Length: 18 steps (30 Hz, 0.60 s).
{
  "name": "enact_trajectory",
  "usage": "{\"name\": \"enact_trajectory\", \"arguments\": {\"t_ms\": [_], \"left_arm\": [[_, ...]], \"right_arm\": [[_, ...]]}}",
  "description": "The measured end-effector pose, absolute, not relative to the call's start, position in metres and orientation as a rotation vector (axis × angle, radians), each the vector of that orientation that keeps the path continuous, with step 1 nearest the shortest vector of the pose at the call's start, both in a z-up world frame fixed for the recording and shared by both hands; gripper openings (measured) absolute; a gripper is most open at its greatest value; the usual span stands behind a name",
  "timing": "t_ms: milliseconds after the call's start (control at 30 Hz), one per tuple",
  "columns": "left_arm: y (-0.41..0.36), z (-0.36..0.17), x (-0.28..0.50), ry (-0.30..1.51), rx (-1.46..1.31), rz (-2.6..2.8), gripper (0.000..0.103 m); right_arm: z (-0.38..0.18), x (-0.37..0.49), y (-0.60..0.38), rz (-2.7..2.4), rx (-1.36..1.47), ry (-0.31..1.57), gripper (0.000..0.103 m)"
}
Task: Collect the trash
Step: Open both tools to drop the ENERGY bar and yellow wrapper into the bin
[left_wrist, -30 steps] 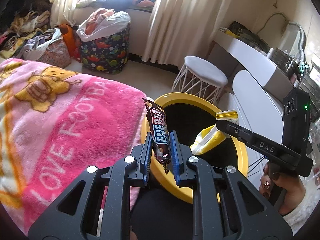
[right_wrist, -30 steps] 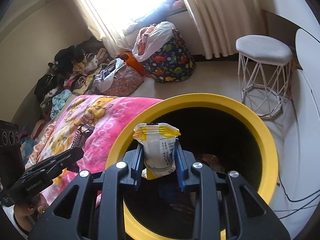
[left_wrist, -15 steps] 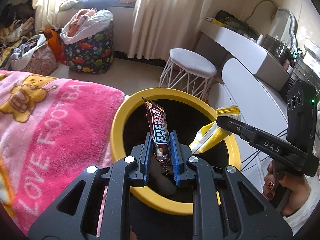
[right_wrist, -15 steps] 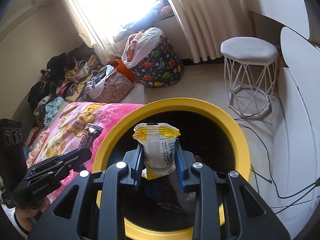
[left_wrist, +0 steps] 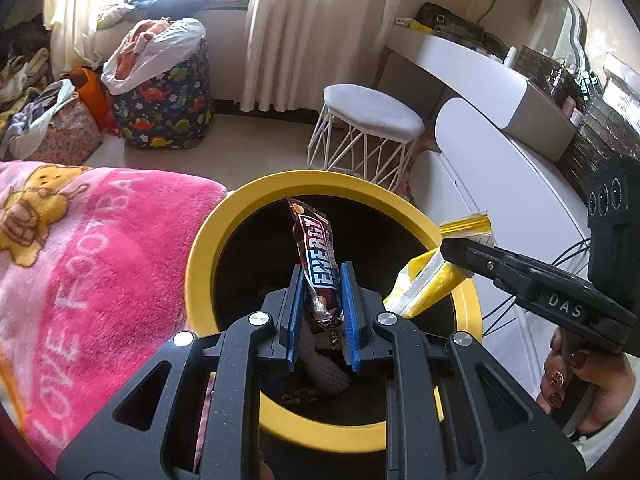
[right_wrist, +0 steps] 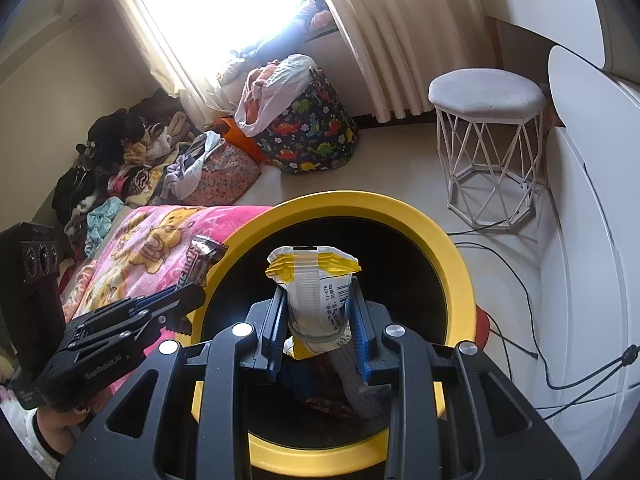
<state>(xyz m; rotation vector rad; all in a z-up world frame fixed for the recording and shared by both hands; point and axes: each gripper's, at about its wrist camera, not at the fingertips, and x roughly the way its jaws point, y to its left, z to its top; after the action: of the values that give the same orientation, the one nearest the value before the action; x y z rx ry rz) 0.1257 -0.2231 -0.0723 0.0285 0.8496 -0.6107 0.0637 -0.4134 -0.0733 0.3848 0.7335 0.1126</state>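
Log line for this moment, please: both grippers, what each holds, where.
left gripper: shut on ENERGY bar wrapper | right gripper: shut on yellow-white packet | both over yellow bin | nothing released

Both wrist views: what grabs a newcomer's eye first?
The yellow-rimmed bin with its black inside fills the middle of both views, beside the pink blanket. Over its opening the left gripper pinches a brown ENERGY bar wrapper standing upright, and the right gripper clamps a white-and-yellow snack packet. Behind, a white stool stands near the curtains.
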Motion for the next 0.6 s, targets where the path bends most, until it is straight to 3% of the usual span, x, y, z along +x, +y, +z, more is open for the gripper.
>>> {"name": "enact_trajectory", "arguments": {"t_ms": [400,600], "left_arm": [[-0.239,-0.078,0.137,0.875,0.061,-0.630,0.013],[-0.243,-0.077,0.139,0.878,0.067,-0.633,0.013]], "right_arm": [[-0.078,0.057,-0.416,0.113,0.411,0.757,0.030],[-0.073,0.052,-0.417,0.113,0.406,0.741,0.040]]}}
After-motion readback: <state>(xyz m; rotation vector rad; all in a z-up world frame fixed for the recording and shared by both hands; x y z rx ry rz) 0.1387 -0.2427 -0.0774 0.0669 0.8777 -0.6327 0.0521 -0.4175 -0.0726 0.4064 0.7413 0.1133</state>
